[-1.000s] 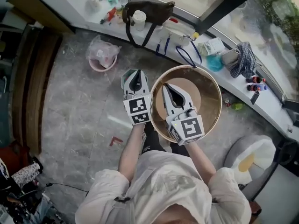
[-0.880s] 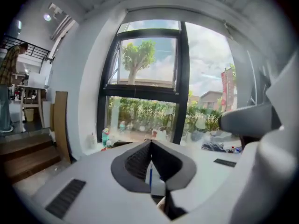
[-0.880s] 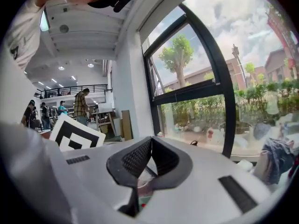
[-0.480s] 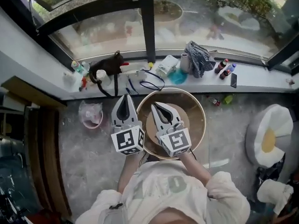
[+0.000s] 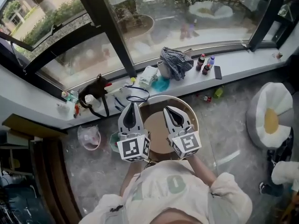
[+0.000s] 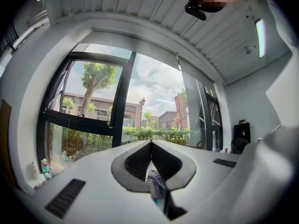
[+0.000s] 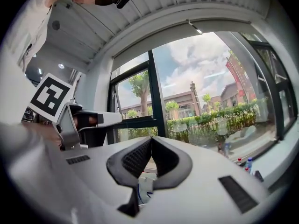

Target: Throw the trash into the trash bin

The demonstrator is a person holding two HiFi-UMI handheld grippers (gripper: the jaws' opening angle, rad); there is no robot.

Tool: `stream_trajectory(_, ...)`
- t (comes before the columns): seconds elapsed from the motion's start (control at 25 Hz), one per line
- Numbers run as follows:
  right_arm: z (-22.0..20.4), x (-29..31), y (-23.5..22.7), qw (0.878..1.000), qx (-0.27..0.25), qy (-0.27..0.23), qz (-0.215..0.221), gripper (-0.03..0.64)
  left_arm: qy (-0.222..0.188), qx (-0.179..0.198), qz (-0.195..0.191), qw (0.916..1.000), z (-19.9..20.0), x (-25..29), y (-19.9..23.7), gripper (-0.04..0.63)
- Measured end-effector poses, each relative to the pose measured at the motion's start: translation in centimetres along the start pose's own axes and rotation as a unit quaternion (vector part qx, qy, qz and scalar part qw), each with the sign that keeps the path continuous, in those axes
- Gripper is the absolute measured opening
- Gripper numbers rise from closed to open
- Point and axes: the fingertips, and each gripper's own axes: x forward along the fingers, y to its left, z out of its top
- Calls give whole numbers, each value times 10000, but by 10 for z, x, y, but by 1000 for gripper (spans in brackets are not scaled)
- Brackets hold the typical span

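Note:
Both grippers are held level, side by side, and point at the window. In the head view my left gripper (image 5: 131, 106) is shut with nothing in it, just left of the round wooden table (image 5: 189, 115). Over that table my right gripper (image 5: 167, 110) is shut and holds nothing. The gripper views show each pair of jaws closed at the tips, my left gripper (image 6: 150, 143) and my right gripper (image 7: 151, 138), with only window and sill beyond. A pink bin lined with a plastic bag (image 5: 88, 137) stands on the floor, left of my left gripper. Packets (image 5: 148, 75) lie on the sill.
The long window sill (image 5: 243, 62) carries a black bag (image 5: 96, 93), a checked cloth (image 5: 175, 59), two bottles (image 5: 202, 62) and a phone (image 5: 218, 72). A white and yellow beanbag (image 5: 270, 116) sits at the right. Small litter (image 5: 217, 92) lies on the floor under the sill.
Both grippers have risen and swung toward the window. The view has tilted up, so more of the window shows and the pink bin sits lower left. Both stay shut.

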Motion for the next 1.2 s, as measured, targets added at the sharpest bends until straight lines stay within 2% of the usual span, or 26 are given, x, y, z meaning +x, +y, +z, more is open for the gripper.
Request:
stream_trajectory(0.24,-6,-6,-17,9995,-89,236,-190,14,102,11,-155,9998,-7,-1,-16,11)
stream_trajectory(0.6,-9,5,-2,9973,-553,476,-76,14,94,-109,-22,9999,-8,-6,0,11)
stream_trajectory(0.8,-11,4,2,9980,-411,481,-8,14,147,-210,-14,9997,-14,-7,3,11)
stream_trajectory(1.2,-14,0,4,9971,-471,592,-43,14,215,-334,-65,9992,-20,-12,0,11)
